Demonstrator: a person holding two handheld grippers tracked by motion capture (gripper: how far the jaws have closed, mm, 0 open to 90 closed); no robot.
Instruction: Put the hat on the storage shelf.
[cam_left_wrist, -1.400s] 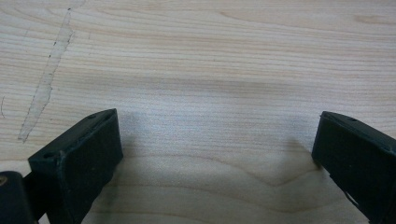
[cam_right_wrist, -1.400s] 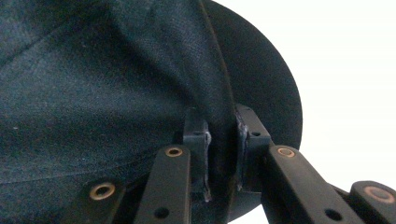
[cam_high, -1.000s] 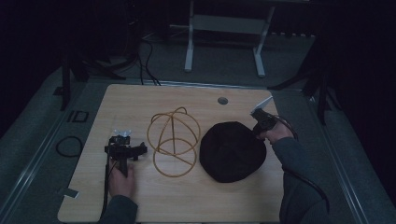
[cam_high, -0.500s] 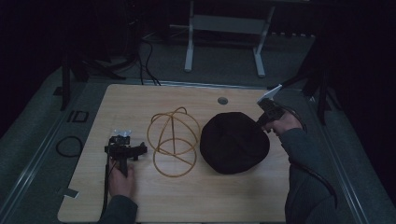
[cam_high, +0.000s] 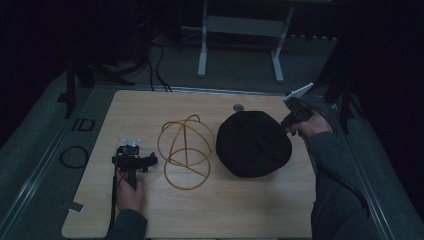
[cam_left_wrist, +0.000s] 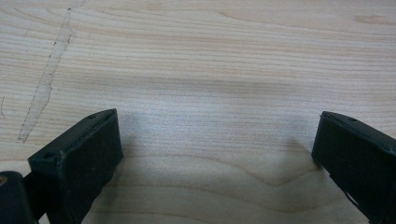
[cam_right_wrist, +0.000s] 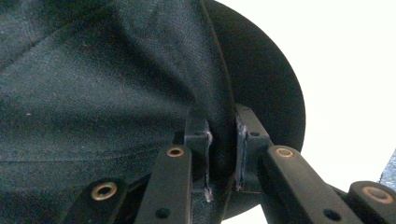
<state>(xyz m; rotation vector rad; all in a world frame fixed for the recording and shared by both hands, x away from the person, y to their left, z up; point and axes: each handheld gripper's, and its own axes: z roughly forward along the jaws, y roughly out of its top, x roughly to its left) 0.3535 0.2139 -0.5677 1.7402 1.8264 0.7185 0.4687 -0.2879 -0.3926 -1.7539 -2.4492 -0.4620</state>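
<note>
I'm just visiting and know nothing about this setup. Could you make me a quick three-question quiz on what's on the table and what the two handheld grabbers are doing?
1. True or false: the right gripper has its fingers closed on the edge of the black hat.
2. What sits between the hat and the left gripper in the high view?
A. a mug
B. a yellow wire frame
C. a book
3. Fill in: the left gripper's fingers are spread apart over bare ____.

Key
1. True: fabric is pinched between them.
2. B.
3. Wood, the tabletop; nothing lies between them.
</note>
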